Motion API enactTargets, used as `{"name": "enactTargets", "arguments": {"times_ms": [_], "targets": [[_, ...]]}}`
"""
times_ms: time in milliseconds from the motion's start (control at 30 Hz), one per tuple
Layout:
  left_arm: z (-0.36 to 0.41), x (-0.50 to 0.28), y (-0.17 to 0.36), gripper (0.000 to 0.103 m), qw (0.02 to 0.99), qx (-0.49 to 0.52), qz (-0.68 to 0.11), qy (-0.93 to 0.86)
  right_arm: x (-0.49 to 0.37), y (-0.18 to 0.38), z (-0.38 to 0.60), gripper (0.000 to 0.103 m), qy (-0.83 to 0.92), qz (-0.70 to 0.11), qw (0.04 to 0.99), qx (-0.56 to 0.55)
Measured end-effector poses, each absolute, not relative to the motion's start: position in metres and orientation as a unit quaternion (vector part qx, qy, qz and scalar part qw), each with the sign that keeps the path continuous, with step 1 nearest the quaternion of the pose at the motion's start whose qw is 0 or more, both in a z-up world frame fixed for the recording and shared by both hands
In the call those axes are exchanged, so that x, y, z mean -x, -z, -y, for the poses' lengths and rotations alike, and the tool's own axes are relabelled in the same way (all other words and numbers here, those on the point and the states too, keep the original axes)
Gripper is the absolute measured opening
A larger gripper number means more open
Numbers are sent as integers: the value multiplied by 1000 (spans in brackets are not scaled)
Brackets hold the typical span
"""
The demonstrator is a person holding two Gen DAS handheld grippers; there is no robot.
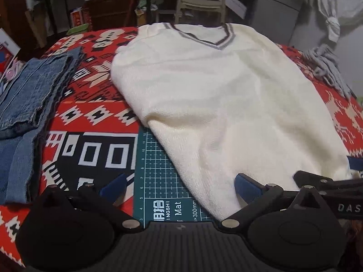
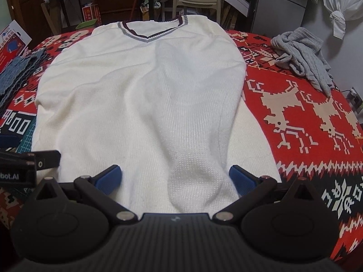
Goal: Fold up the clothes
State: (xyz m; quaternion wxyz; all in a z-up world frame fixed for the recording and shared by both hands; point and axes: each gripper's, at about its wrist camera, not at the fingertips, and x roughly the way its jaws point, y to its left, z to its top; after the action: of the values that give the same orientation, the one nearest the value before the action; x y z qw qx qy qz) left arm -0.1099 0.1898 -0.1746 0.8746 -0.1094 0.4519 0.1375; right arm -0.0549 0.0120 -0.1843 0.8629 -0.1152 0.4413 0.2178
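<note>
Left gripper point(image 1: 180, 184) spread wide over cutting mat point(image 1: 158, 170), sweater point(image 1: 215, 104) hem at its right finger, jeans point(image 1: 29, 95) frame-left | Right gripper point(image 2: 175, 178) spread, empty, sweater point(image 2: 140, 95) centre, grey garment point(image 2: 301, 54) upper right

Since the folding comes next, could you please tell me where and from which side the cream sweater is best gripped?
Probably at the near hem of the cream sweater, one corner per gripper, coming in from the near table edge. It lies flat with its V-neck far away. The left gripper and right gripper are both open at that hem.
</note>
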Motion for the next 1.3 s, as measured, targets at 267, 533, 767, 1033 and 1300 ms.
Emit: {"name": "enactTargets", "arguments": {"times_ms": [267, 533, 767, 1033, 1300], "targets": [[-199, 121, 153, 82, 867, 163, -459, -100, 61, 147, 24, 101, -212, -417, 880, 81], [-173, 129, 140, 60, 877, 132, -458, -55, 88, 139, 62, 66, -207, -425, 877, 79], [-167, 128, 149, 54, 872, 118, -472, -45, 87, 148, 93, 40, -175, -447, 875, 61], [-169, 129, 146, 59, 873, 128, -469, -44, 64, 161, 117, 23, -120, -466, 876, 42], [-172, 129, 151, 59, 867, 133, -477, -55, 55, 164, 104, 17, -145, -480, 865, 20]]}}
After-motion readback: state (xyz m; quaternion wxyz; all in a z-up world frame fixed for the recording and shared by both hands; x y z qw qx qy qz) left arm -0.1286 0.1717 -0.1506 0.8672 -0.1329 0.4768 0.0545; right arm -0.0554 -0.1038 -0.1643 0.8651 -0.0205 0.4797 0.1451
